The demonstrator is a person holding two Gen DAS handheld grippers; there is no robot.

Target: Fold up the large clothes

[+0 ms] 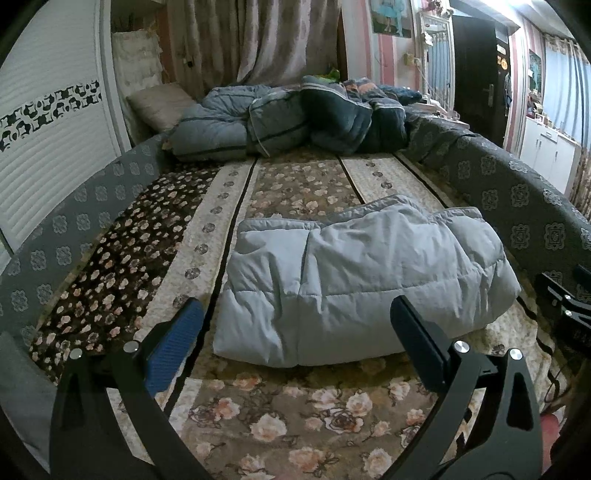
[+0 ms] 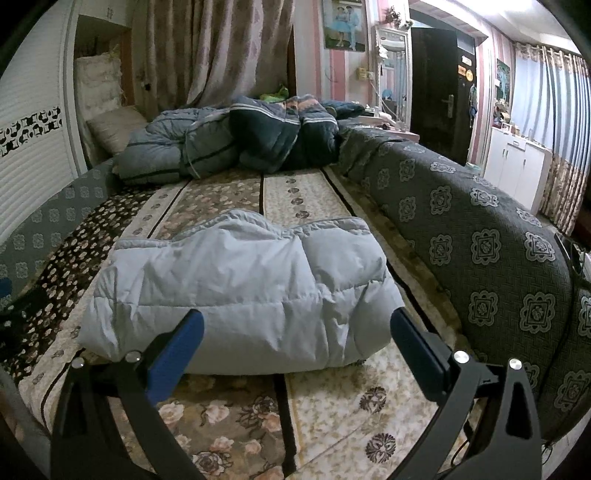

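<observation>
At the bottom of the left wrist view, the left gripper (image 1: 295, 332) has its jaws spread wide with nothing between them; its blue pad (image 1: 173, 347) sits lower left and its black finger (image 1: 417, 343) lower right. Just past the fingertips, in the middle of the frame, lies the pale grey padded jacket (image 1: 362, 280), folded into a thick rectangular bundle on the floral bedspread (image 1: 280, 417). Its near folded edge lies between the two fingers but apart from them.

In the right wrist view, the right gripper (image 2: 295, 343) is likewise wide open and holds nothing. The jacket (image 2: 236, 291) fills the centre of that frame, and its near edge reaches right up to the fingertips; whether they touch the cloth is hard to tell. Part of the right gripper shows at the right edge of the left view (image 1: 569, 299).

To the right of the jacket runs a dark grey patterned cover (image 2: 480, 240). Farther back, in the upper middle, a heap of blue-grey quilts (image 1: 288, 122) is piled across the bed, with a beige pillow (image 1: 159, 103) at its upper left. Behind them hang curtains (image 1: 266, 33), and a dark door (image 2: 439, 85) stands at the upper right
</observation>
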